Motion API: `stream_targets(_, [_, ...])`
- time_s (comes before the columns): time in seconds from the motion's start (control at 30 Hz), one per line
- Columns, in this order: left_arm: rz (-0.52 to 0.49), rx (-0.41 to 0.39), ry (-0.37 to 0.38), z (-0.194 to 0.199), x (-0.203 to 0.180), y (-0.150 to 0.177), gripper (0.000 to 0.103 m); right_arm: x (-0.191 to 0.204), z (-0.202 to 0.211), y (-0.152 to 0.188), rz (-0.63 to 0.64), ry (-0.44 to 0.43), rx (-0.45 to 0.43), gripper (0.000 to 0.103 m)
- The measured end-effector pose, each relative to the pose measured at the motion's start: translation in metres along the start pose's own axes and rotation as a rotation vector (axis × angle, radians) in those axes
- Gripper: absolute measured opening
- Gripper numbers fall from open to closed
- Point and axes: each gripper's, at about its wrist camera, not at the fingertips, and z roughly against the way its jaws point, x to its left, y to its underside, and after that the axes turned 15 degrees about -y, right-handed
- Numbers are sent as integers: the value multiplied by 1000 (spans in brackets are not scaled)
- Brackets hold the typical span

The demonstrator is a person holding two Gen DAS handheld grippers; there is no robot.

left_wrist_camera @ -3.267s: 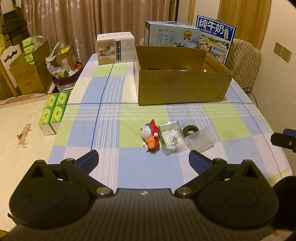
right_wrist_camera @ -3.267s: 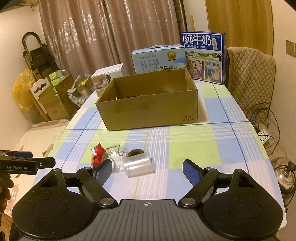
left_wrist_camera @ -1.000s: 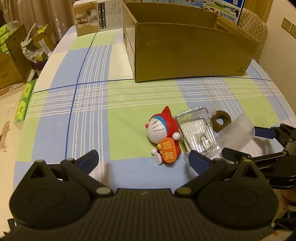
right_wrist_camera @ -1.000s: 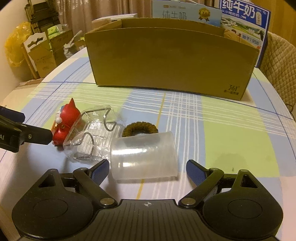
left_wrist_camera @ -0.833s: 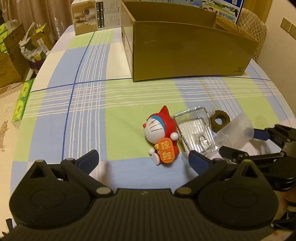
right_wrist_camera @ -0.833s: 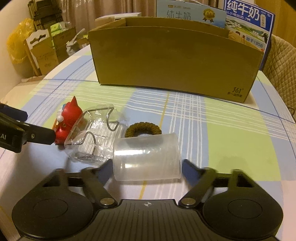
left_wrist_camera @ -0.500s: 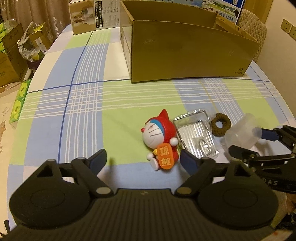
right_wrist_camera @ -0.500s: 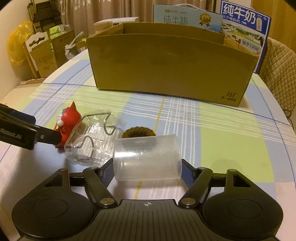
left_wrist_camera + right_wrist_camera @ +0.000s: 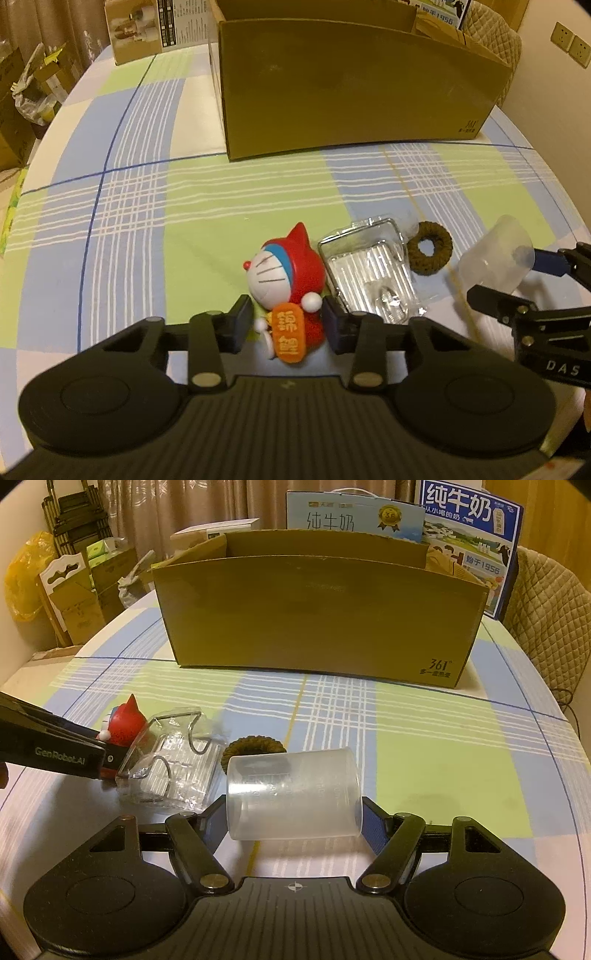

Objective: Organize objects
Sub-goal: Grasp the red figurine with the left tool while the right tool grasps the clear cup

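Note:
A red cat-hooded toy figure (image 9: 288,291) lies on the checked tablecloth. My left gripper (image 9: 288,321) straddles its lower body; the jaws are closing, and both pads meet the toy's sides. In the right wrist view the toy (image 9: 125,720) peeks out behind the left gripper's fingers (image 9: 92,755). My right gripper (image 9: 294,818) is shut on a clear plastic cup (image 9: 293,794) lying sideways; the left wrist view shows this cup (image 9: 495,254) at the right. A clear packet with metal hooks (image 9: 369,273) and a brown hair tie (image 9: 428,253) lie between toy and cup.
An open cardboard box (image 9: 314,616) stands across the table's far half, with milk cartons (image 9: 469,528) behind it and a white box (image 9: 147,26) at the far left. A quilted chair (image 9: 546,620) stands at the right. Cartons and bags crowd the floor on the left.
My left gripper has come down over the red toy and its jaws have narrowed from wide apart to the toy's sides. My right gripper's jaws have shut on the cup.

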Motion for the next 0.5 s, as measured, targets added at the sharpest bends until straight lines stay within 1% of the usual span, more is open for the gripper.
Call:
stream_targets(0.1, [-4,3,0,-1,1,0,35,-2,1,0,-3,-1,1,69])
stream_targets(0.23, [-23,0,-28,-3,-1,-2,34,-4,1,0,-8,-6,3,69])
stream_targets(0.4, [-28,-2,-34,-4,-2,-4,34,-4,1,0,-9,-5,4,69])
stream_targets(0.5, [-35,-3,-42,-4,-4,-5,32,-4,2,0,-8,-5,4,69])
